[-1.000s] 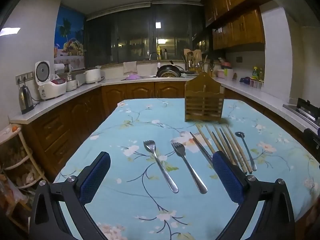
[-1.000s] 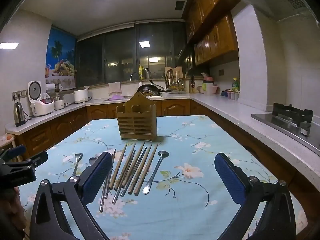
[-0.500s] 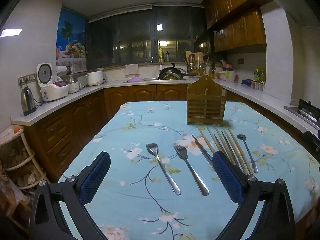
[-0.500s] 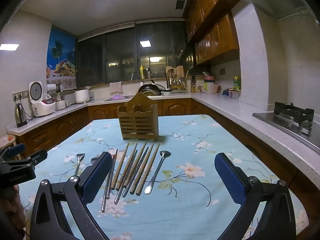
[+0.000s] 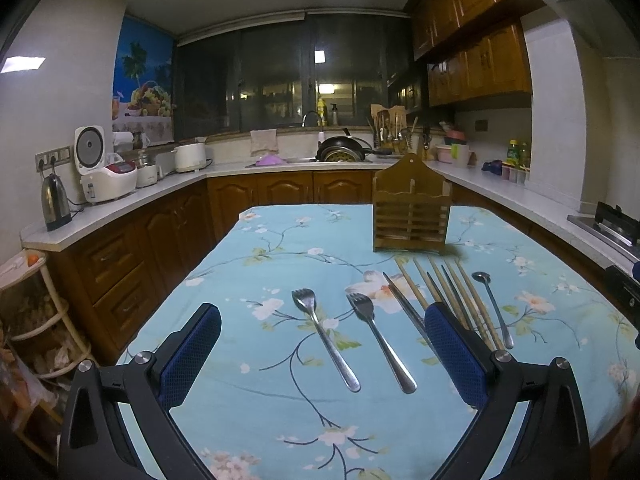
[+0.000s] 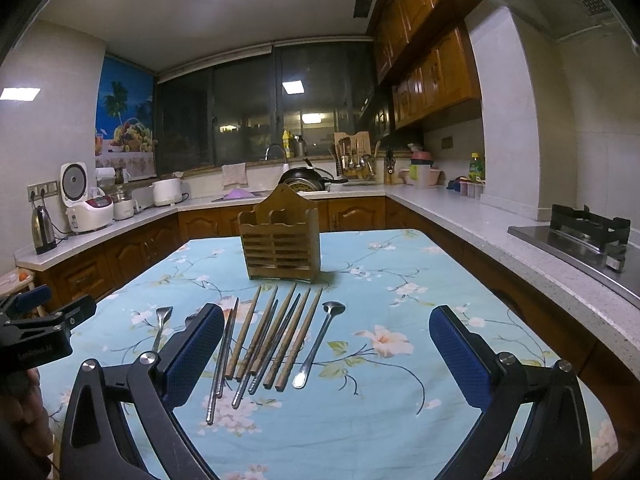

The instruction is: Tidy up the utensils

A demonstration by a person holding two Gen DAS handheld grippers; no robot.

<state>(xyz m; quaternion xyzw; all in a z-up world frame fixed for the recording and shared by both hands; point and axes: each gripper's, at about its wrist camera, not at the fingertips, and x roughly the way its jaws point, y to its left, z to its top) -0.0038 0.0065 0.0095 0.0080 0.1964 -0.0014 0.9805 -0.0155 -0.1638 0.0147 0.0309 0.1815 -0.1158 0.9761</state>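
Two metal forks (image 5: 325, 336) (image 5: 380, 342) lie side by side on the floral tablecloth. To their right lie several wooden and metal chopsticks (image 6: 272, 336) and a small metal spoon (image 6: 320, 342); the spoon also shows in the left wrist view (image 5: 493, 308). A wooden slatted utensil holder (image 6: 280, 240) stands upright beyond them, also in the left wrist view (image 5: 410, 208). My left gripper (image 5: 322, 356) is open and empty, above the near table edge before the forks. My right gripper (image 6: 326, 354) is open and empty, before the chopsticks and spoon.
The table (image 5: 256, 248) is surrounded by wooden kitchen counters. A kettle (image 5: 56, 202) and rice cooker (image 5: 102, 168) stand on the left counter, a sink with a pan (image 5: 340, 152) at the back, a gas stove (image 6: 588, 228) on the right.
Both grippers have drifted slightly; the utensils look a little nearer in the right wrist view. Nothing has been taken hold of.
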